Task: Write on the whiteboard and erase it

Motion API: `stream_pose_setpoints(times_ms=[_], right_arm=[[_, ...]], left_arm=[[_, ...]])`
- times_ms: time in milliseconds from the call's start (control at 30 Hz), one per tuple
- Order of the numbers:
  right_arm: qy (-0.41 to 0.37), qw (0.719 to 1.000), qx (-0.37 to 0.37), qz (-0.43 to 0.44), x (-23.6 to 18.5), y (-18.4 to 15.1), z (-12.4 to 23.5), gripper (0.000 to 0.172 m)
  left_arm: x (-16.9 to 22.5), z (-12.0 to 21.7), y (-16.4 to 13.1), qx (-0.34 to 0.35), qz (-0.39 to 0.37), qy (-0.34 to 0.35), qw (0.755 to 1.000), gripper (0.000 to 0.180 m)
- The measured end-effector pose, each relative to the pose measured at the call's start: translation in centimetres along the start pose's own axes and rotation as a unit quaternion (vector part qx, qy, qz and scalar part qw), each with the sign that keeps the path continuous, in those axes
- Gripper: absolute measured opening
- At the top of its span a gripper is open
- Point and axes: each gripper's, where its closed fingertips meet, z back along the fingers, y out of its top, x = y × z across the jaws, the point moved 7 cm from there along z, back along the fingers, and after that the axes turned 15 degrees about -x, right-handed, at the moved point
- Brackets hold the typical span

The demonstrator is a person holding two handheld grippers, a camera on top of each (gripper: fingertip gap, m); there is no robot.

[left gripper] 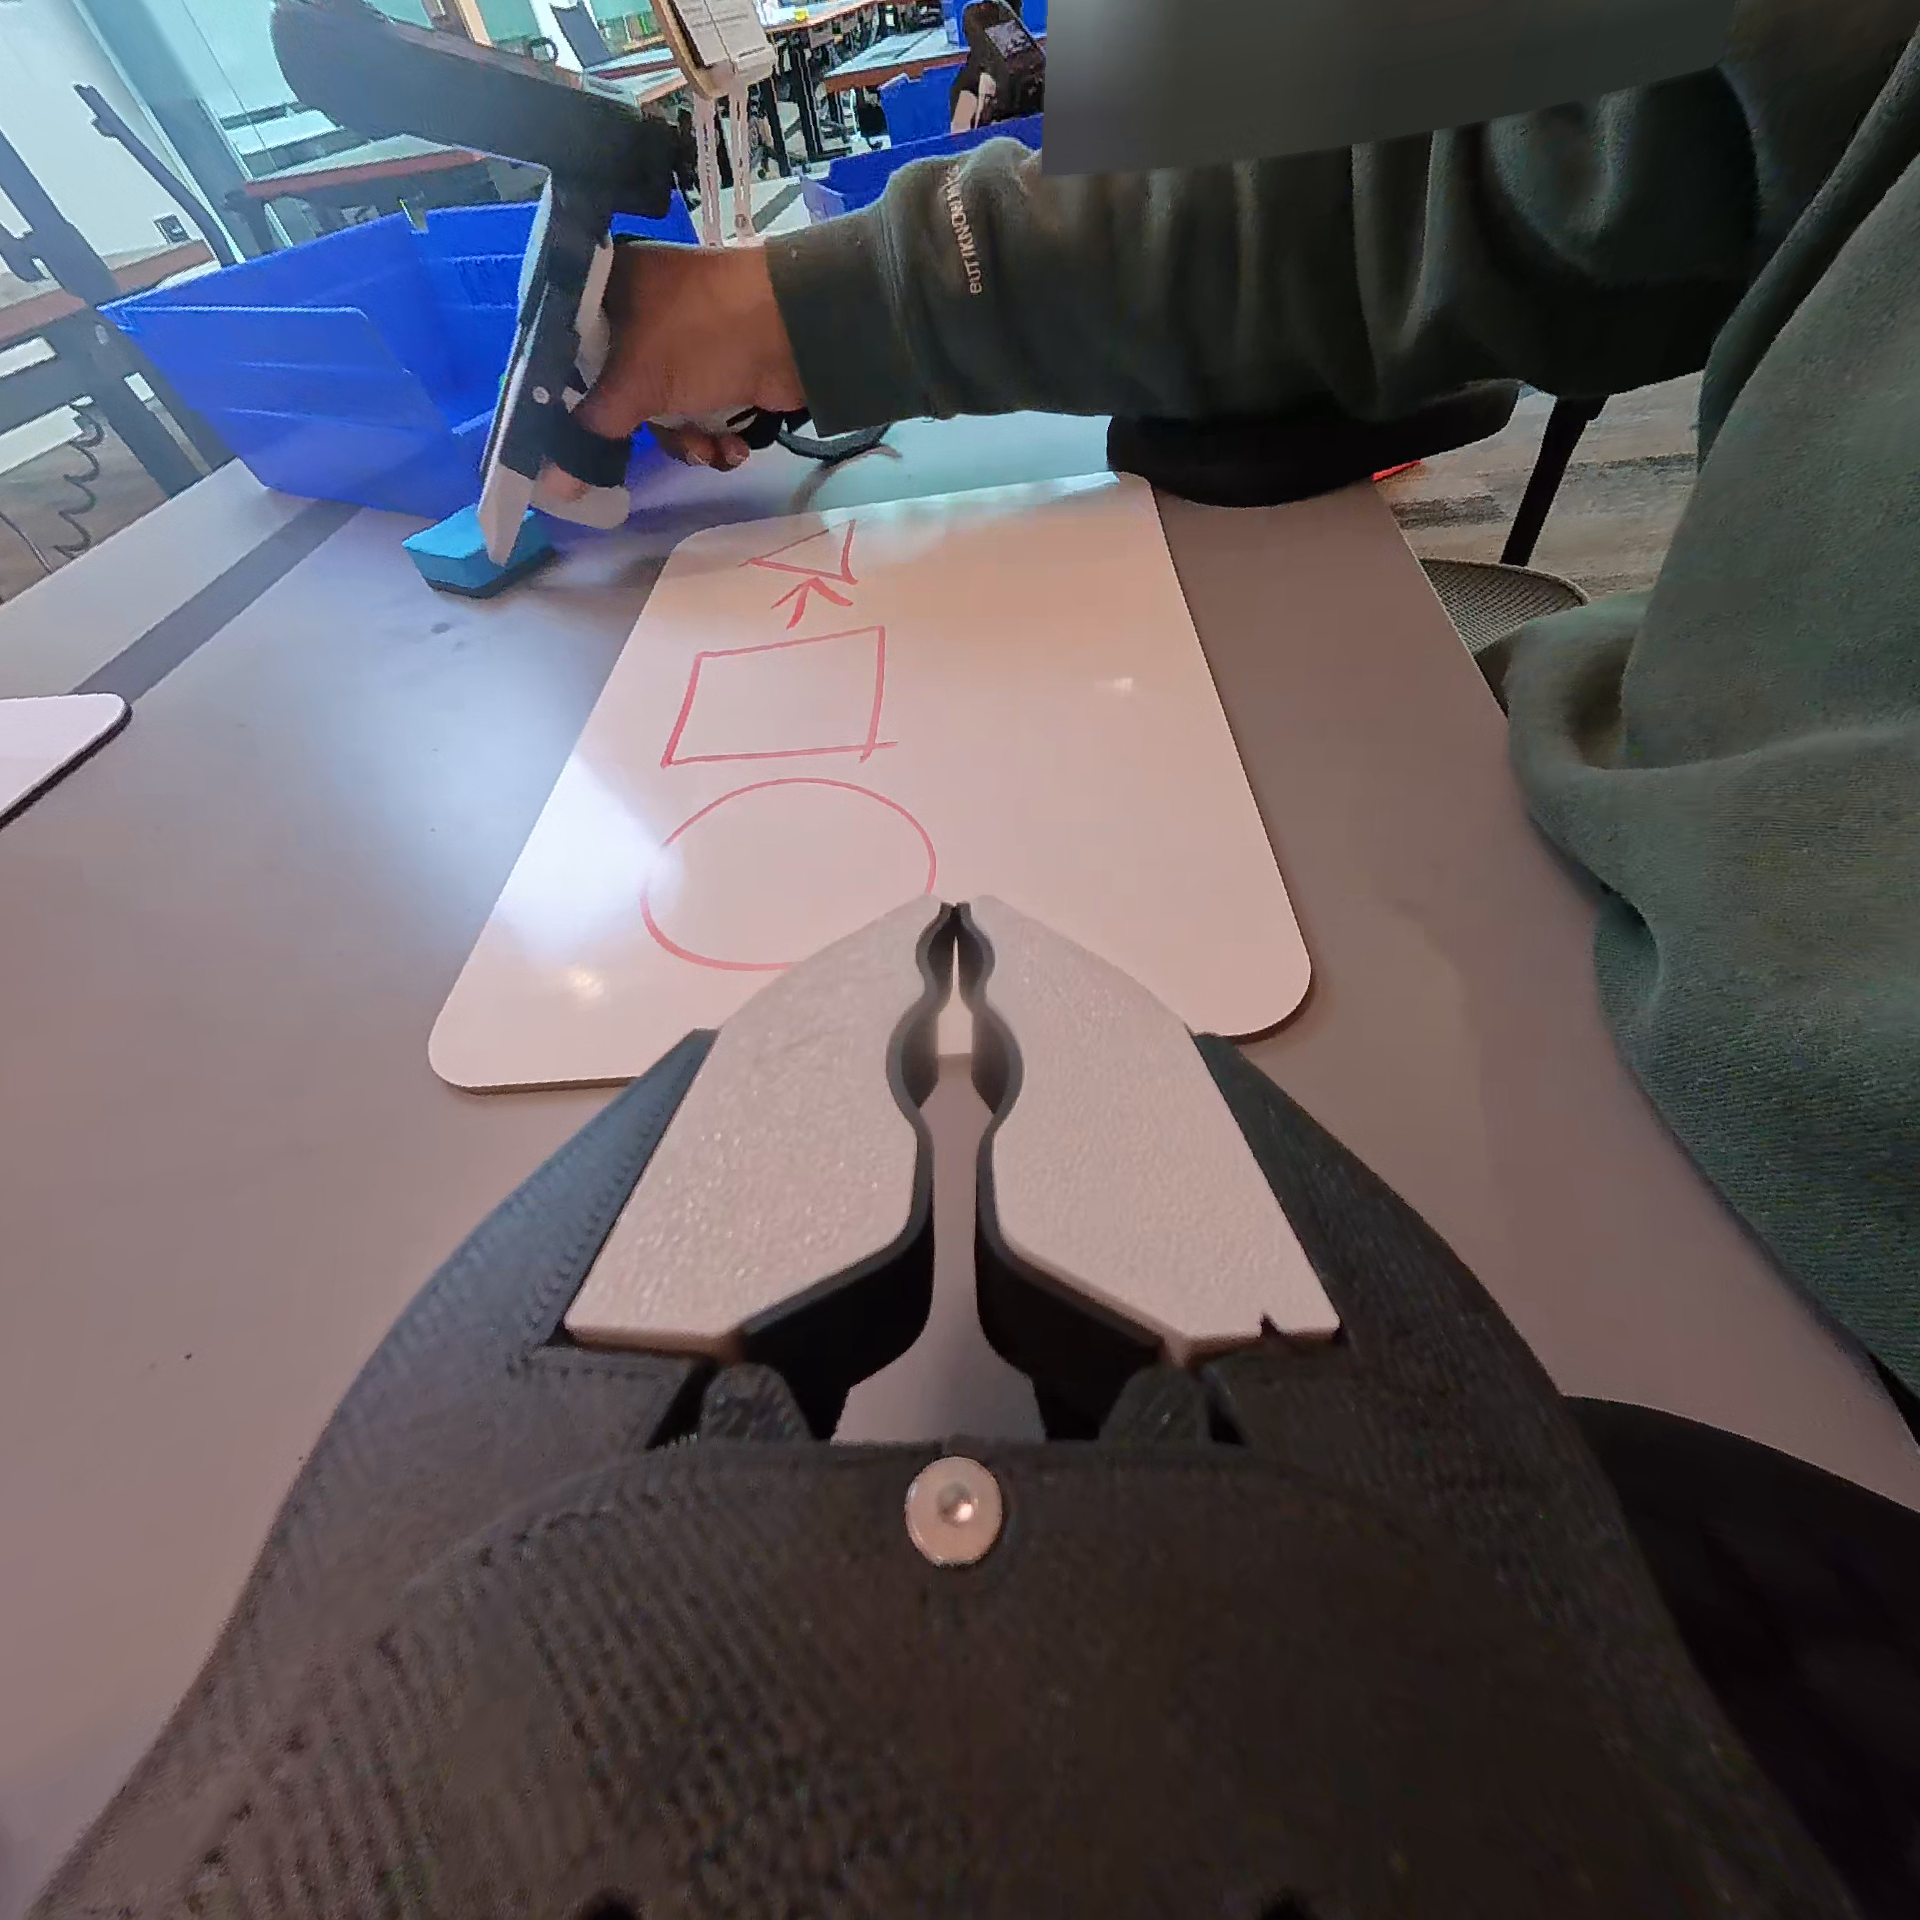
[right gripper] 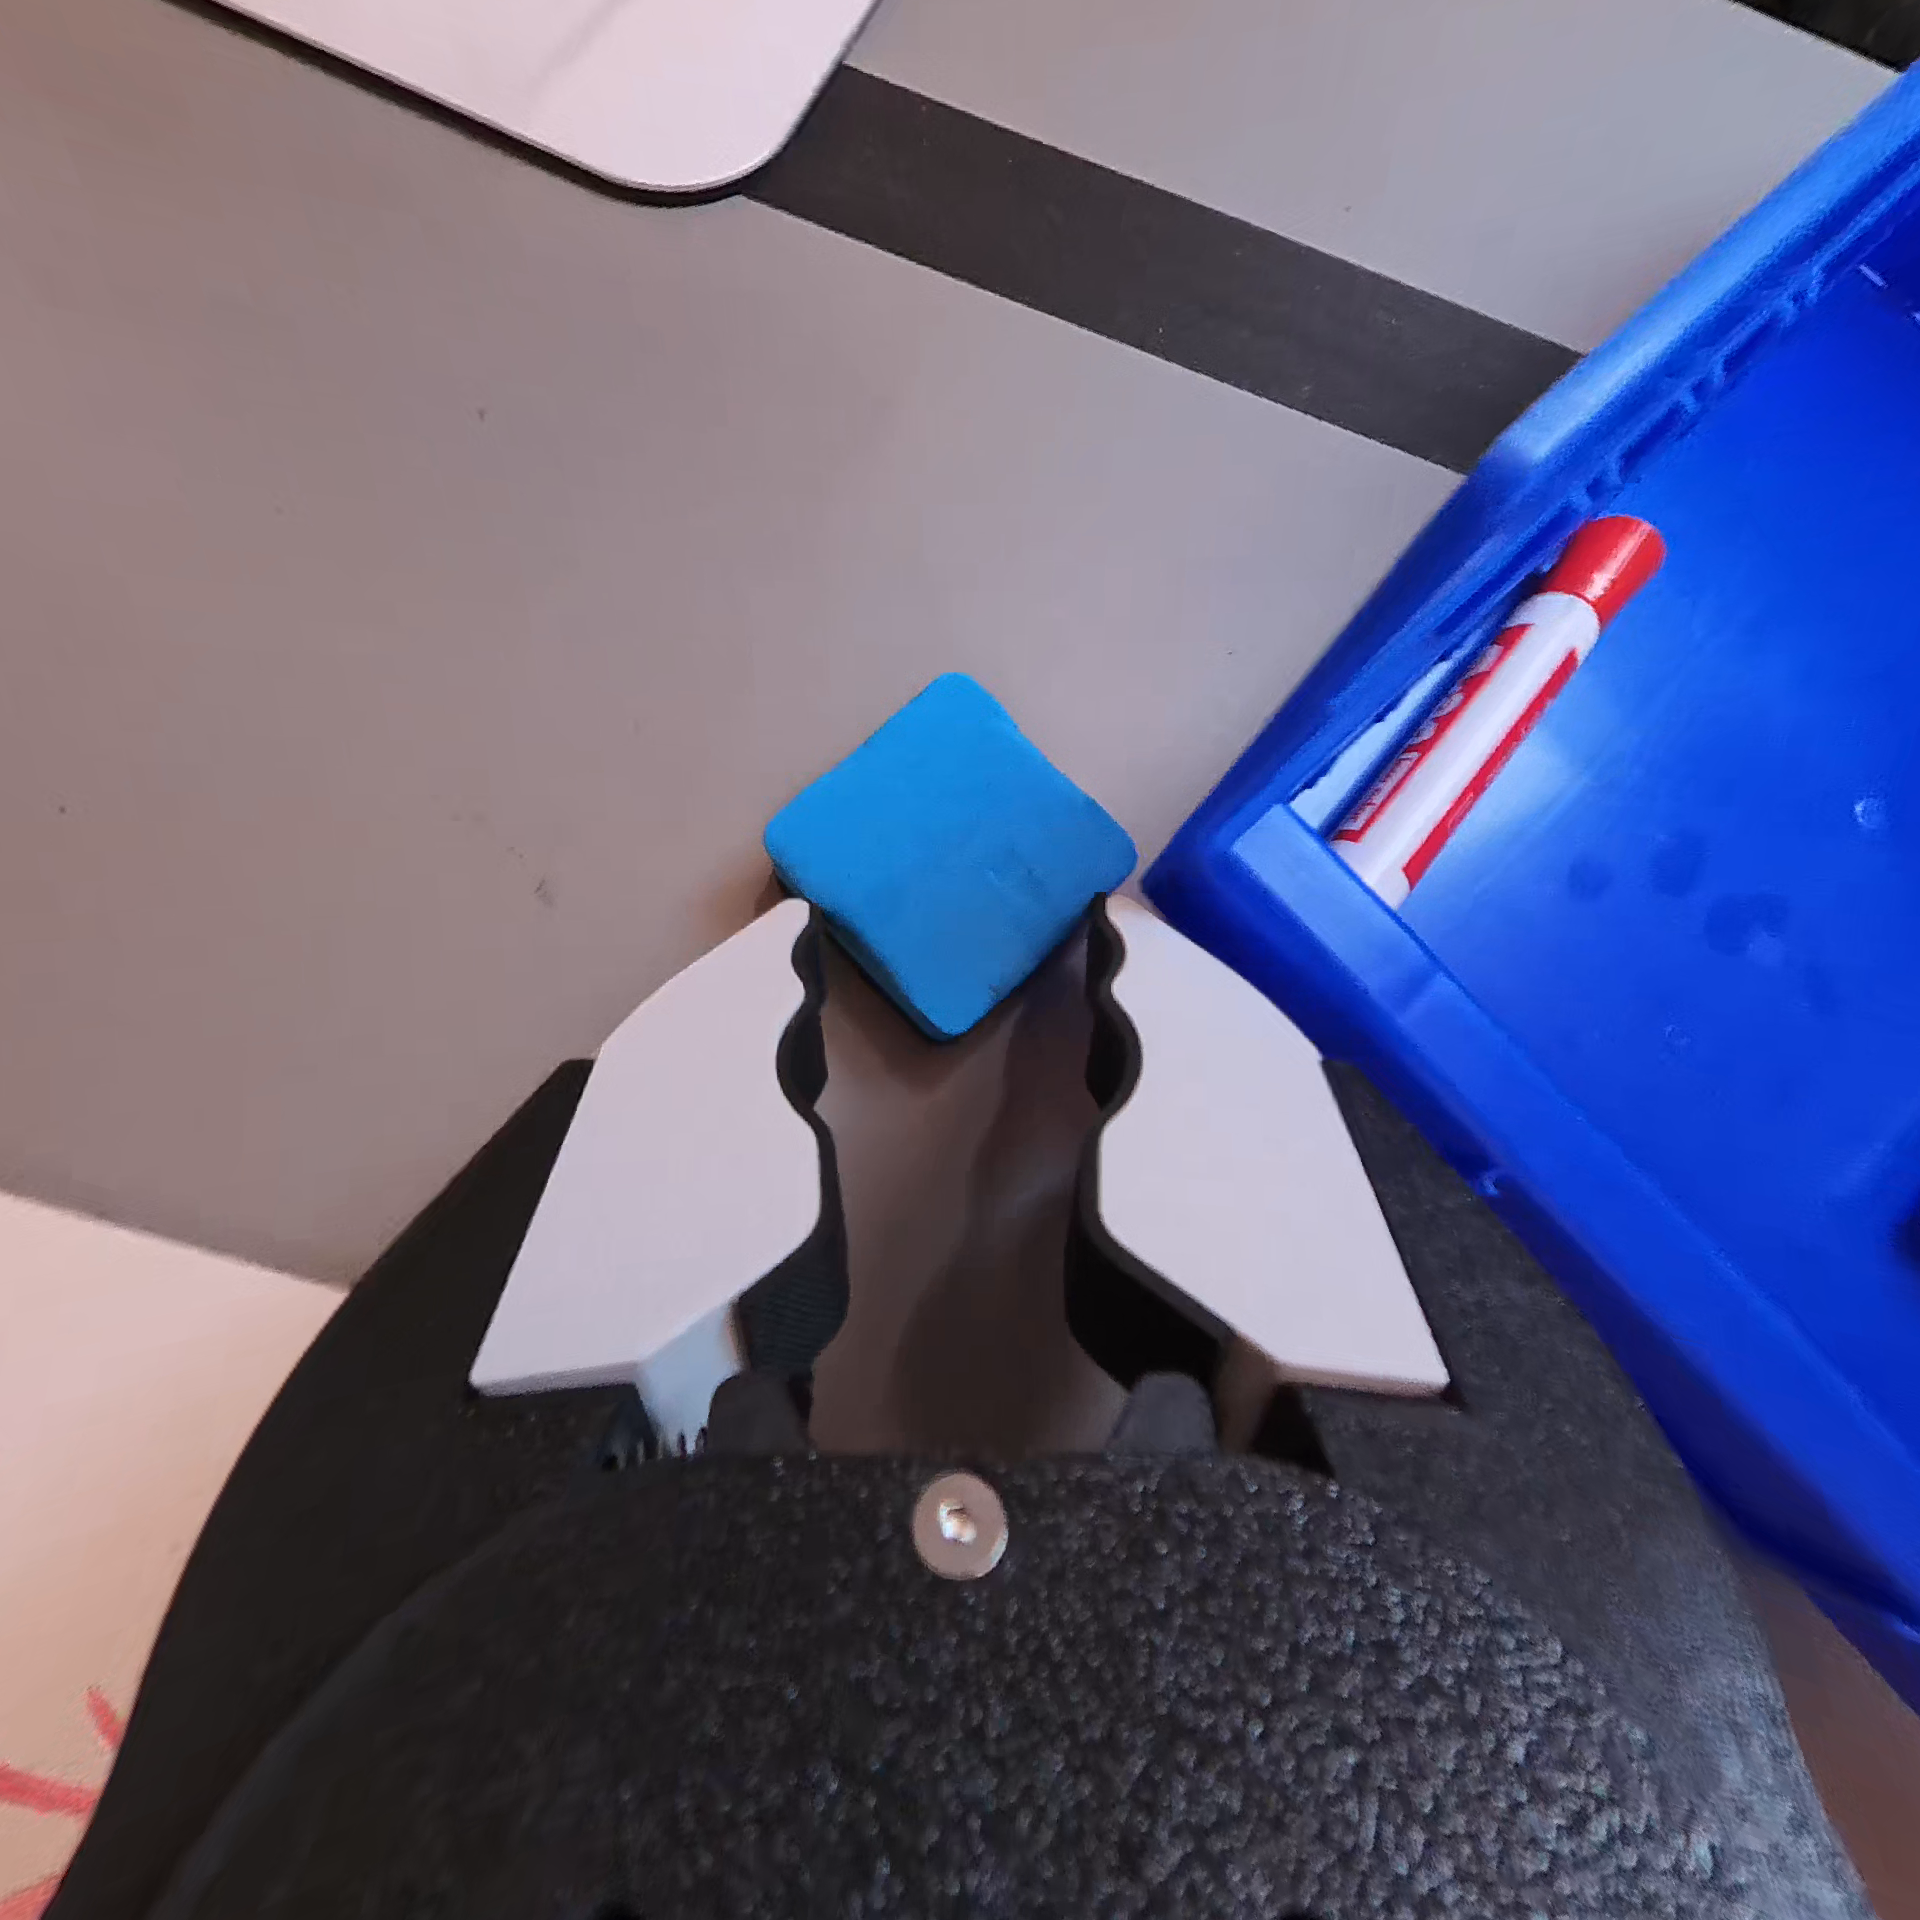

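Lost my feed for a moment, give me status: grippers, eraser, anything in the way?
Left gripper shut, empty, over whiteboard. Right gripper straddling blue eraser on table; squeeze unconfirmed. Blue bin close beside.

Left gripper [left gripper: 954, 914]: low and level, fingers pointing forward, fingertips pressed together, nothing between them.
Right gripper [right gripper: 948, 914]: tilted steeply down, jaws spread, a pad [right gripper: 805, 940] touching each side of a blue eraser [right gripper: 951, 847].
Right hand [left gripper: 686, 353]: wrapped round the handle, green sleeve [left gripper: 1143, 281] behind.
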Motion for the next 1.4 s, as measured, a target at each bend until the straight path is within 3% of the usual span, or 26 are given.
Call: stream_pose_setpoints(times_ms=[133,267,333,433,600,767,1167,1267,1400], right_arm=[[0.070,0.991,-0.005,0.110,-1.6,-1.0,1.0,0.047],[0.131,0.952,0.000,0.278,-3.3,-3.4,2.7,0.048],[0.119,0.954,-0.030,0.275,-2.2,-3.8,3.1,0.051],[0.128,0.966,-0.062,0.214,-0.8,-3.6,3.7,0.070],[0.133,0.990,-0.043,0.013,-2.7,-2.8,4.5,0.071],[0.071,0.996,-0.024,-0.039,-4.2,-3.0,3.2,0.074],[0.060,0.998,-0.032,-0.020,-4.5,-3.0,2.2,0.055],[0.075,0.996,-0.017,0.040,-4.3,-2.7,2.8,0.054],[0.137,0.979,-0.003,0.149,-5.2,-3.4,6.9,0.054]], left_arm=[[0.0,0.1,0.0,0.000,-0.001,0.000,1.000,0.000],[0.0,-0.1,-0.1,-0.002,0.000,-0.003,1.000,0.000],[0.0,-0.2,-0.1,-0.003,0.000,-0.005,1.000,0.000],[0.1,-0.2,-0.1,-0.006,-0.002,-0.004,1.000,0.000],[-0.1,-0.2,-0.2,-0.006,0.004,-0.006,1.000,0.000],[0.1,-0.1,-0.2,-0.007,-0.002,-0.003,1.000,0.000],[0.2,0.0,-0.1,-0.008,-0.006,-0.004,1.000,0.000],[0.2,-0.1,-0.1,-0.009,-0.006,-0.003,1.000,0.000],[0.4,-0.3,0.0,-0.024,-0.011,0.002,1.000,0.000]])
